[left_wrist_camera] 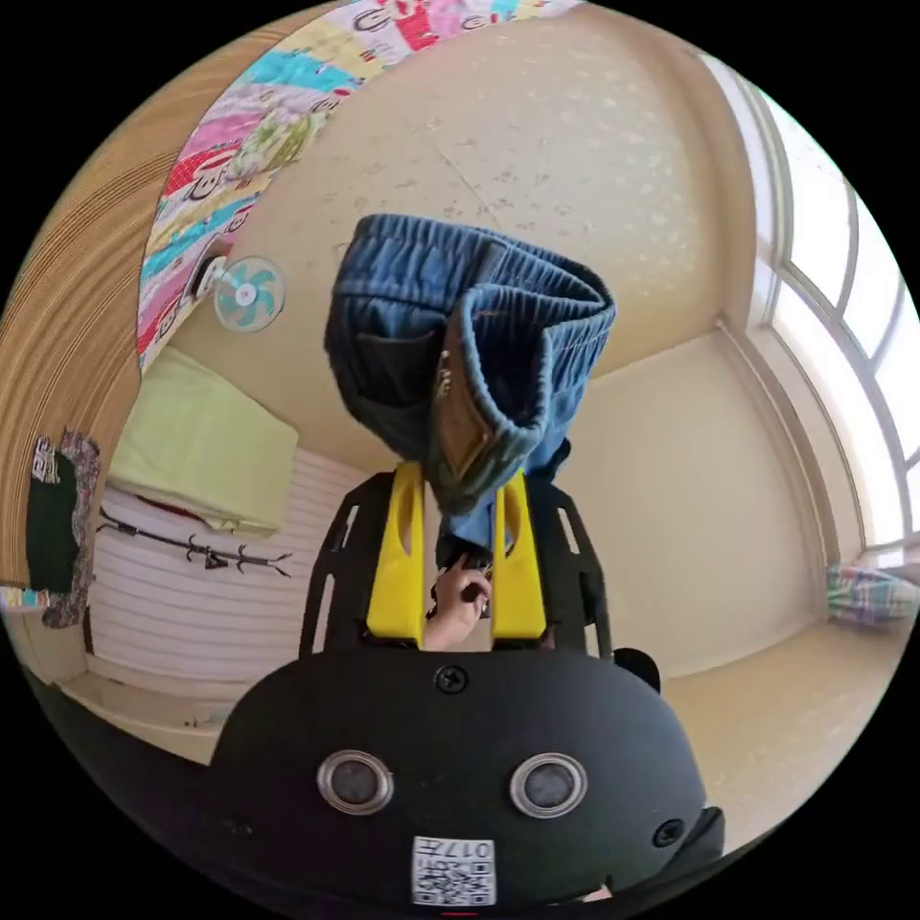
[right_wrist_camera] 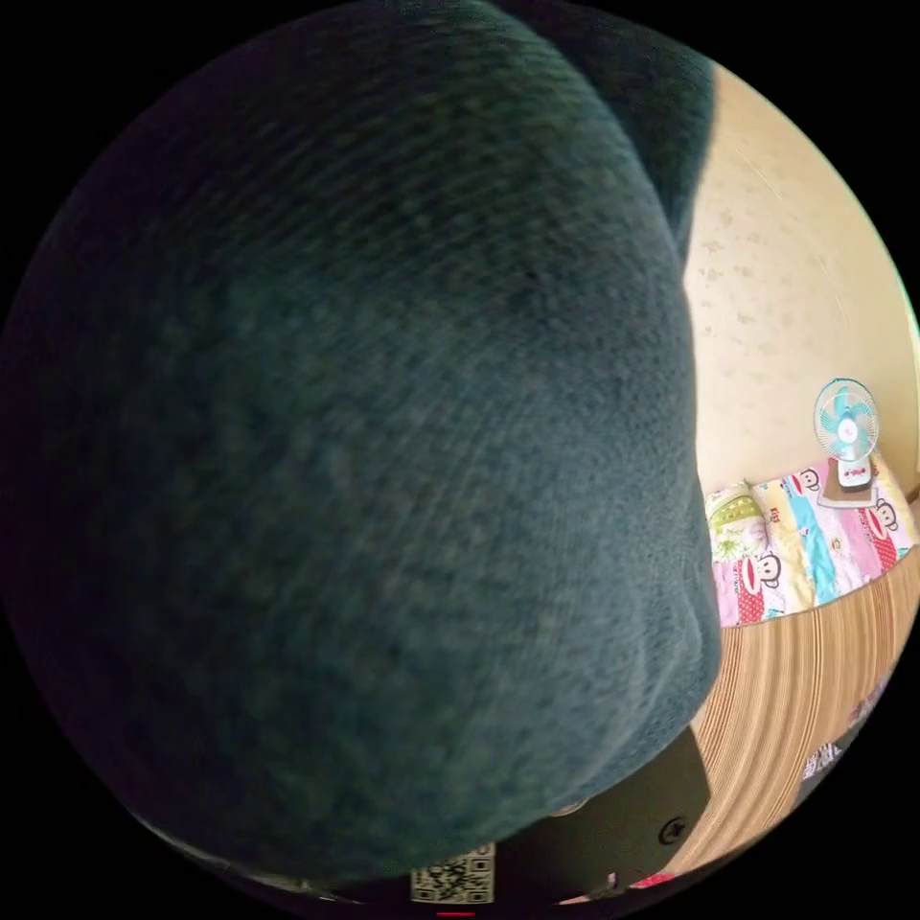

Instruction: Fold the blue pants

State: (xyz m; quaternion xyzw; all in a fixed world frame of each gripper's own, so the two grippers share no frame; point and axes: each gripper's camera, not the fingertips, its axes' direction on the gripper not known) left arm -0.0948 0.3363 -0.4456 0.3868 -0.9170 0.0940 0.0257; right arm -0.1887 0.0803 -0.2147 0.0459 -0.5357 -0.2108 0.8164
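In the right gripper view, dark blue cloth of the blue pants point(right_wrist_camera: 364, 460) lies right against the lens and hides the right tool's jaws, so I cannot tell whether that tool is wide or narrow. In the left gripper view, the left tool point(left_wrist_camera: 460, 498) has its two yellow jaws close together, pinching the one pair of pants point(left_wrist_camera: 470, 345) by the elastic waistband, held up in the air. A hand point(left_wrist_camera: 458, 599) shows between the jaws. Around: one small fan point(left_wrist_camera: 249, 294), a patterned quilt point(left_wrist_camera: 230, 153), a window point(left_wrist_camera: 843, 316).
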